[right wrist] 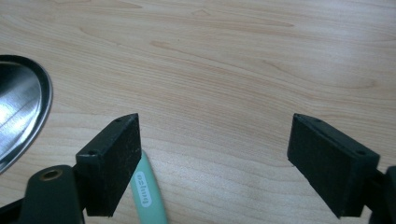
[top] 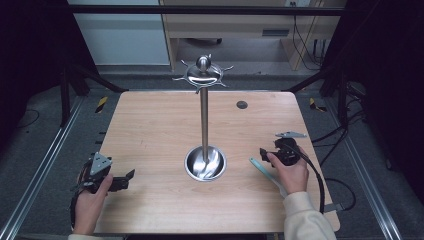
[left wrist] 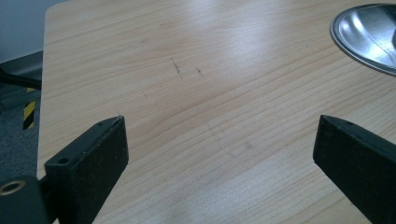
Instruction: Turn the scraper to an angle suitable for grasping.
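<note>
A steel stand rises from the middle of the wooden table (top: 150, 130): a round dish base (top: 205, 164), a thin pole and a hooked crown (top: 202, 75) on top. A mint green handle (top: 265, 172) lies flat on the table at the right, partly under the person's right hand. My right gripper (top: 269, 148) hovers just above it, open; in the right gripper view (right wrist: 215, 121) the green handle (right wrist: 147, 186) runs beside the left-hand jaw, with nothing between the pads. My left gripper (top: 127, 178) rests near the front left edge, open over bare wood (left wrist: 222, 126).
The dish base's rim shows at the top right of the left gripper view (left wrist: 369, 35) and at the left of the right gripper view (right wrist: 21, 116). A small dark round insert (top: 242, 104) sits in the tabletop at the back right. Black frame rails flank the table.
</note>
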Demonstrator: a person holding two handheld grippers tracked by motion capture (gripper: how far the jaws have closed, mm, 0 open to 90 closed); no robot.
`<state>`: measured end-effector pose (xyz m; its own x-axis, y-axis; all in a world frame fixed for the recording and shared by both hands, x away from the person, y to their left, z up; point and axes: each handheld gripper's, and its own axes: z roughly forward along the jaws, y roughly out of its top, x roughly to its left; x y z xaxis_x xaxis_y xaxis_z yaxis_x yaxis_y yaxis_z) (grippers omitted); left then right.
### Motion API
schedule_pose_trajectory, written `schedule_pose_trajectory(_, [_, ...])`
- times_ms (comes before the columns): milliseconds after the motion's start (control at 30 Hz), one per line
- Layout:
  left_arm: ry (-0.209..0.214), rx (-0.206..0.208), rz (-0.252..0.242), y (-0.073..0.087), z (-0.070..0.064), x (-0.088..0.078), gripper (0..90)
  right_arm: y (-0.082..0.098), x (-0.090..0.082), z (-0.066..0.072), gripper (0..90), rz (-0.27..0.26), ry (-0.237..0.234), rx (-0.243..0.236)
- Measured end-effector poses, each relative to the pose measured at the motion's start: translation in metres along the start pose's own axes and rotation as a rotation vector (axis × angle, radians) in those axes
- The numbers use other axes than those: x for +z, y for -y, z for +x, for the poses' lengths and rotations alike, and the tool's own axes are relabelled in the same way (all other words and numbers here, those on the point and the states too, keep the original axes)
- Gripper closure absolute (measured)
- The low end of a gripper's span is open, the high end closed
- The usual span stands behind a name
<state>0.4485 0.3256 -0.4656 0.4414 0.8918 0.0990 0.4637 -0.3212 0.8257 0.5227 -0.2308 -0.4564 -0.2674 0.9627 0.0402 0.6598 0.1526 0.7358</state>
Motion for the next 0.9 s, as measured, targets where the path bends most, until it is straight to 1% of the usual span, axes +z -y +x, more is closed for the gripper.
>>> schedule_pose_trajectory(67, [0.001, 0.000, -0.005, 0.000, 0.000, 0.000, 3.2, 0.000, -0.001, 0.001, 20.9, 0.003, 0.001, -0.008])
schedule_pose_trajectory(200, [0.007, 0.009, -0.004, -0.001, -0.002, 0.000, 3.2, 0.000, -0.002, 0.007, 24.2, 0.007, 0.001, -0.059])
schedule_pose_trajectory(233, [0.006, 0.011, -0.003, -0.001, -0.002, 0.000, 3.2, 0.000, -0.002, 0.008, 25.3, 0.005, 0.001, -0.065])
schedule_pose_trajectory(333, [0.005, 0.013, -0.001, -0.001, -0.002, 0.000, 3.3, 0.000, -0.004, 0.012, 29.3, 0.006, -0.008, -0.087])
schedule_pose_trajectory(433, [-0.001, 0.014, -0.001, -0.001, -0.001, 0.000, 3.3, 0.000, -0.003, 0.015, 34.3, 0.019, -0.013, -0.108])
schedule_pose_trajectory(533, [-0.009, 0.013, 0.003, -0.001, 0.000, 0.000, 3.4, 0.001, -0.001, 0.018, 39.9, 0.030, -0.022, -0.116])
schedule_pose_trajectory(633, [-0.013, 0.012, 0.006, -0.001, 0.001, 0.001, 3.4, 0.001, -0.001, 0.020, 48.4, 0.034, -0.039, -0.131])
schedule_pose_trajectory(667, [-0.013, 0.009, 0.005, -0.001, 0.001, 0.001, 3.4, 0.001, -0.001, 0.022, 55.1, 0.037, -0.058, -0.151])
schedule_pose_trajectory(700, [-0.013, 0.007, 0.003, -0.001, 0.000, 0.001, 3.4, 0.001, -0.001, 0.022, 55.1, 0.037, -0.058, -0.151])
schedule_pose_trajectory(833, [-0.009, 0.012, 0.008, -0.001, -0.001, 0.002, 3.4, 0.002, 0.000, 0.027, 64.3, 0.053, -0.084, -0.208])
schedule_pose_trajectory(900, [-0.010, 0.013, 0.007, -0.001, -0.001, 0.002, 3.4, 0.003, 0.000, 0.031, 69.4, 0.061, -0.106, -0.234])
